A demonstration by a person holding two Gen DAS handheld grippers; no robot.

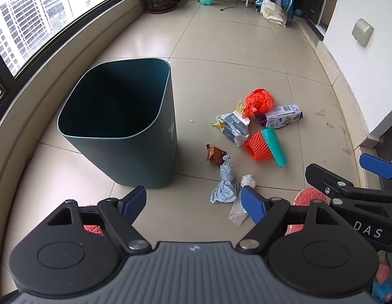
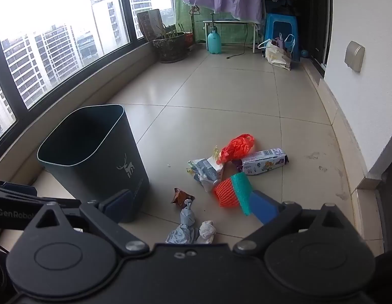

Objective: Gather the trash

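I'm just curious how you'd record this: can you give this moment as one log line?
left gripper: open, empty | right gripper: open, empty | bin: upright | trash: on floor beside bin

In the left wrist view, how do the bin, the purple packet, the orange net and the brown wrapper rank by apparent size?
Largest to smallest:
1. bin
2. purple packet
3. orange net, close to the packet, so unsure
4. brown wrapper

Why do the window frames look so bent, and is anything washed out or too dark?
Left wrist view: the fisheye lens bows the window frame, and the bin interior is too dark to see into. Right wrist view: the sky through the window is blown out white, and glare streaks the floor tiles.
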